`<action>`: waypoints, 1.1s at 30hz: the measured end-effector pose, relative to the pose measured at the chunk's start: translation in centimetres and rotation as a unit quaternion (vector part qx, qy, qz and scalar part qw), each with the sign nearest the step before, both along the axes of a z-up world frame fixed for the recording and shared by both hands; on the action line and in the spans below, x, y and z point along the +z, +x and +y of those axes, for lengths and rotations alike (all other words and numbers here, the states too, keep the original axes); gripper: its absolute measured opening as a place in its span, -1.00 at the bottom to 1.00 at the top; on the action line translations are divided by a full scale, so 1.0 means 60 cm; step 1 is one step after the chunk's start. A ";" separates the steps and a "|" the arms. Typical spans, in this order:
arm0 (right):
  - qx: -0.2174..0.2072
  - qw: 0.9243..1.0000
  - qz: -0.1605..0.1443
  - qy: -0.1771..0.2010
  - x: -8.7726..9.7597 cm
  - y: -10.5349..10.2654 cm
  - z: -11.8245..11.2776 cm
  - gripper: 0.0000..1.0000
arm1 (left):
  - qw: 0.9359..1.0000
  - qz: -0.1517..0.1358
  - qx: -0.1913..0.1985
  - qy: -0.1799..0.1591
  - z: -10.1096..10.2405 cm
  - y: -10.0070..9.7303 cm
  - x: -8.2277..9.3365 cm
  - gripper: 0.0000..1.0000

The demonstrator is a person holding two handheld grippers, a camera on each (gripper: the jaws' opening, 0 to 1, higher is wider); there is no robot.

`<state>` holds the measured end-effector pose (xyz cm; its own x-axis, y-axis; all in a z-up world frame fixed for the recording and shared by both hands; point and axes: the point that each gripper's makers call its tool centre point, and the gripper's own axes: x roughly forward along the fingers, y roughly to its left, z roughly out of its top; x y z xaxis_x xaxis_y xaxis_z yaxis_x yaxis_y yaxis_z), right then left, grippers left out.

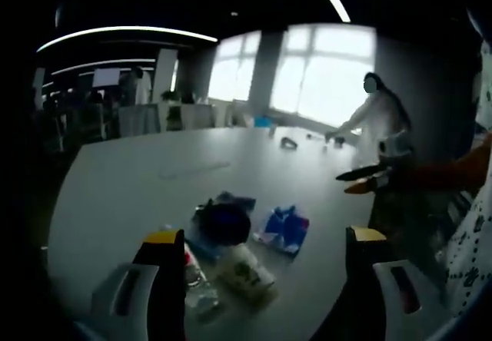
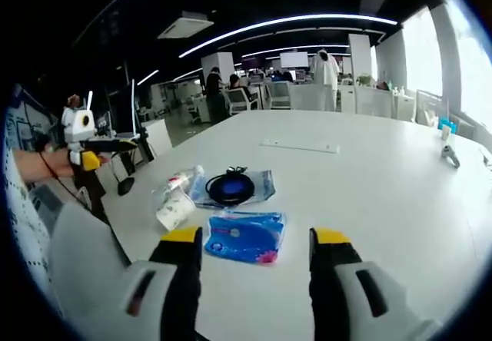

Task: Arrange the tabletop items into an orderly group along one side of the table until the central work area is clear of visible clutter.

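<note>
Looking along the left gripper (image 1: 261, 253) first: its jaws stand wide apart with nothing between them, hovering over the near end of a big white desk (image 1: 154, 172); just ahead sits the little cluster of clutter, going left to right: a clear plastic bottle (image 1: 194, 273) lying on its side right by the left jaw, a pale cup (image 1: 246, 268) tipped over beside it, a coiled black cable (image 1: 223, 222) resting on a clear bag behind those, and a blue packet (image 1: 283, 228) a bit apart to the right; the other gripper pokes in from the right edge, held out over the desk; a person in white stands at the far end of the desk by the bright windows.

From the right gripper view it's the same pile seen from the other side: the left gripper (image 2: 81, 145) floats at the left edge near a black monitor; then the tipped cup (image 2: 175, 209) and bottle (image 2: 178, 181), touching each other; then the black cable (image 2: 231, 188) on its bag; the blue packet (image 2: 244, 236) lies nearest, right in front of the right gripper (image 2: 257, 276), whose jaws are also spread apart and empty; everything sits near the desk's (image 2: 369, 180) left side, the rest of the top looks mostly bare apart from a thin strip farther back.
</note>
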<state>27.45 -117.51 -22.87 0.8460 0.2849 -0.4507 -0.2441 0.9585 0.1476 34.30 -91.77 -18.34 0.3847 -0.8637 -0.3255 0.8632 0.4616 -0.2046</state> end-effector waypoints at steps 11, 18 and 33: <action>0.000 1.000 0.001 -0.001 -0.003 0.008 -0.001 0.07 | 1.000 -0.001 -0.012 -0.003 -0.028 0.002 0.002 0.64; -0.001 1.000 0.000 -0.001 -0.004 0.011 -0.003 0.06 | 1.000 -0.003 -0.018 -0.002 -0.045 0.006 0.001 0.60; -0.005 1.000 0.006 -0.004 -0.015 0.022 -0.004 0.00 | 0.999 -0.005 -0.039 0.017 -0.105 0.006 -0.015 0.49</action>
<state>28.74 -117.74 -23.80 0.8427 0.2739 -0.4636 -0.2335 0.9617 0.1439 34.67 -98.09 -19.25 0.3206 -0.8796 -0.3515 0.8984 0.4000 -0.1813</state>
